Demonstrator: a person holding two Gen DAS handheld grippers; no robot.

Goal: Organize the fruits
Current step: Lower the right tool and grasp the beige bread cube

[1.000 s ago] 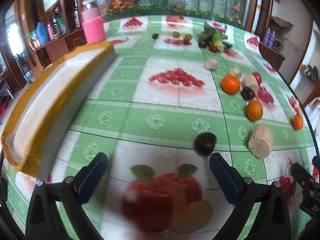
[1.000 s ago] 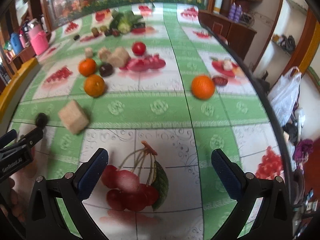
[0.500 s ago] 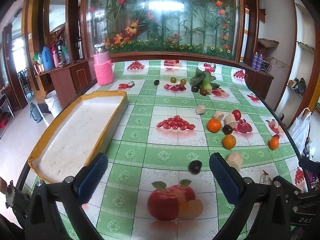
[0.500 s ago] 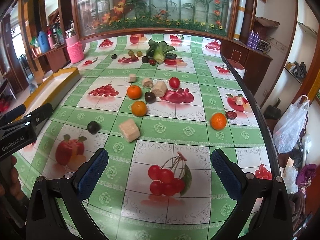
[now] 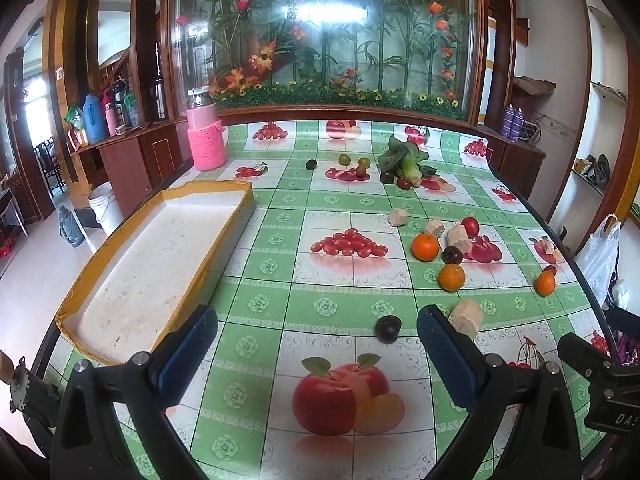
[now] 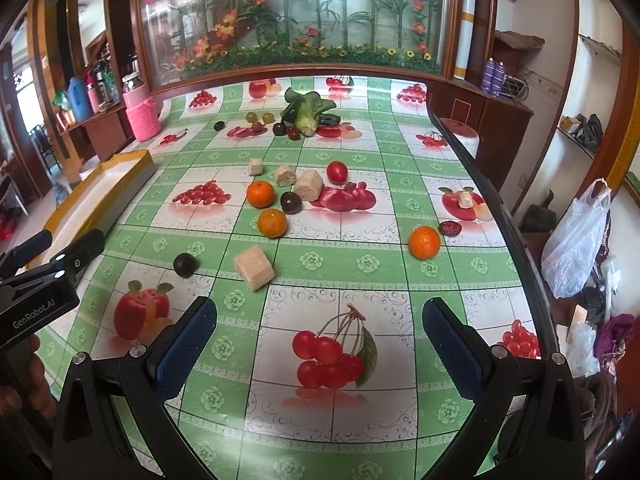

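I have both grippers raised over the near edge of the table [image 5: 340, 308], and nothing is in either one. The left gripper [image 5: 316, 344] has its jaws spread wide with only tablecloth between them; the right gripper [image 6: 320, 332] is the same, parted and empty.

The fruit is all loose on the cloth. In the left view, the plum [image 5: 387, 328] lies just above centre between my blue pads, with a tan block [image 5: 464, 322] beside it, partly behind the right pad. Further up and right sit two oranges [image 5: 425, 247], a second dark fruit [image 5: 452, 255] and a tomato [image 5: 470, 226]; a third orange [image 5: 545, 282] is off near the right edge. The tray [image 5: 132, 280] fills the left of the frame, empty, and I judge it is where the fruit should go.

I take the plum as the first pick, since it is nearest the left gripper and the tray. To do it well I would come down straight over it, keep the jaws wide until the pads pass its widest part, and centre it so both pads meet it together. It is round and will likely roll if one pad touches first. I'd close gently, as it may bruise, and steer clear of the block.
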